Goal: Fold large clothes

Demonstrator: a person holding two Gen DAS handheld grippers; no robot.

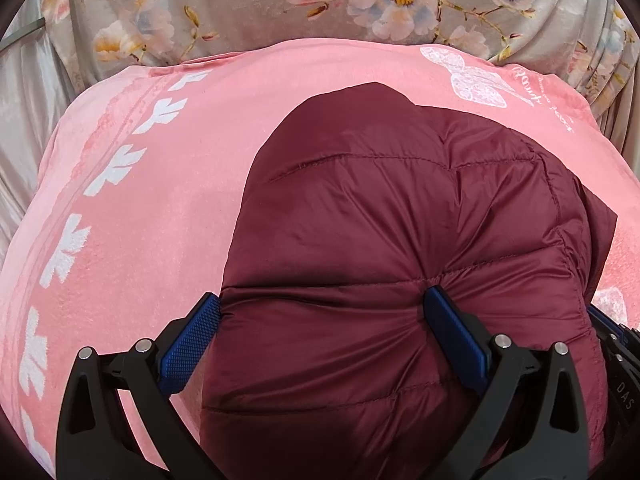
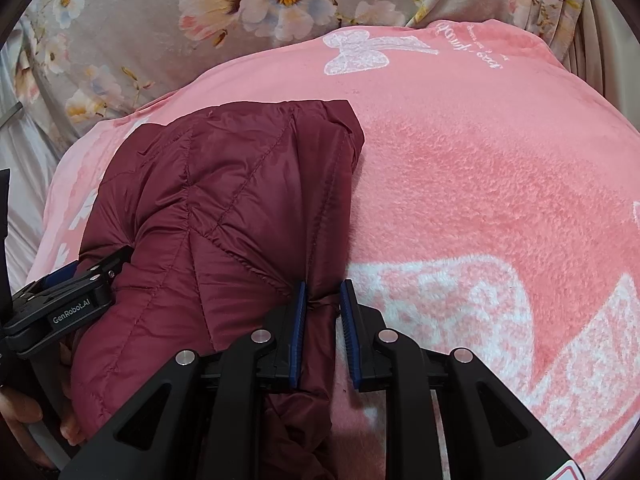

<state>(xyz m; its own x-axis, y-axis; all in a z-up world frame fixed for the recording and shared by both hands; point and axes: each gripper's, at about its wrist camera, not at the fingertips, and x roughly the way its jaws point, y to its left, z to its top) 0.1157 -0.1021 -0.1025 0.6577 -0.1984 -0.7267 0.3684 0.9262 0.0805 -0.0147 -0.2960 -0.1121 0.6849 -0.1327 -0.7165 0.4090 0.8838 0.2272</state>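
Left gripper: jaws wide, straddling a fat bunch of the maroon puffer jacket, pads pressed into the fabric. Right gripper: narrow, pinching the jacket's edge seam nr its right side. Jacket's bundled on the pink blanket, floral bedding behind. Looks mid-fold imo. Keep both grips level, move w/ equal speed so the layers don't skew. Slick nylon, could slip, so squeeze left tighter b4 lifting.
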